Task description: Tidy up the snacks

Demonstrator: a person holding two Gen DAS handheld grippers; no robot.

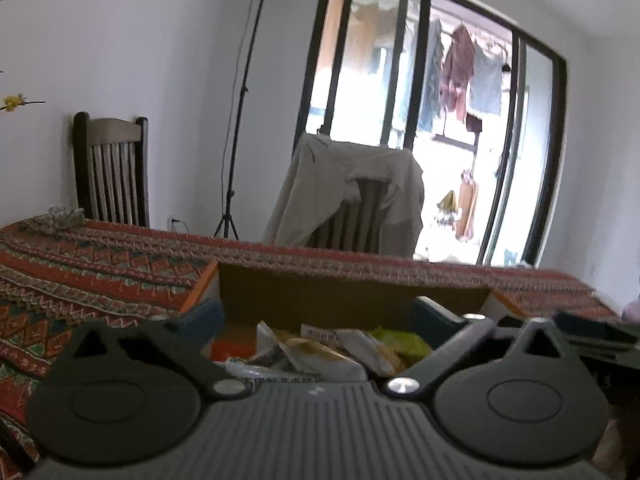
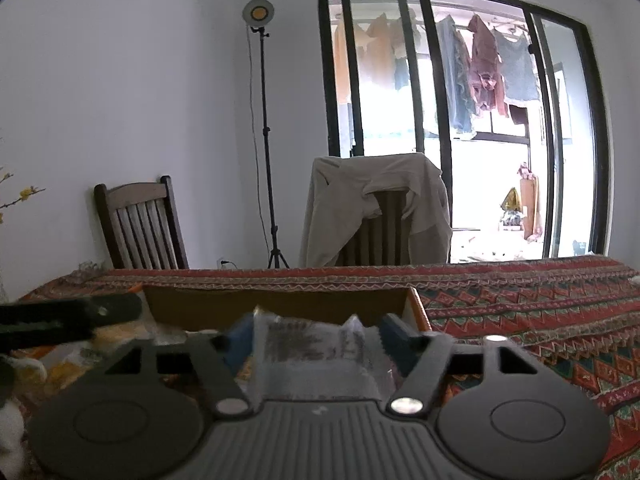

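**Both grippers at the snack box; right one clamps a clear packet**

Left wrist view:
- Left gripper [image 1: 316,316] hangs over the open brown cardboard box [image 1: 352,290] with its blue-padded fingers [image 1: 434,314] spread wide, nothing between them.
- Box sits on the red patterned woven tablecloth [image 1: 80,264]. Inside: a loose pile of snack packets [image 1: 320,350], white, tan and yellow-green wrappers, overlapping. Individual labels too blurred to read.
- Gripper body blocks the near box wall and the near half of the pile.
- Black part of the right gripper [image 1: 596,330] pokes in at the right edge, just beside the box.
- Behind the table: dark slatted wooden chair [image 1: 112,168] at left, black light stand with round lamp [image 1: 248,92], second chair draped with a beige jacket [image 1: 352,188], black-framed glass door [image 1: 440,120] with hanging laundry beyond.

Right wrist view:
- Right gripper [image 2: 316,332] is closed on a clear crinkly plastic snack packet [image 2: 316,344]; both blue pads press its sides. Packet stands upright between the fingers, over the box's right end.
- Packet and gripper body hide most of the box interior; only the far wall and the orange-edged right corner show.
- Left gripper arm crosses in from the left edge over the box's left part.
- Blurred yellow and white wrappers lie at lower left, under that arm.
- Same chairs, lamp stand and glass door behind.
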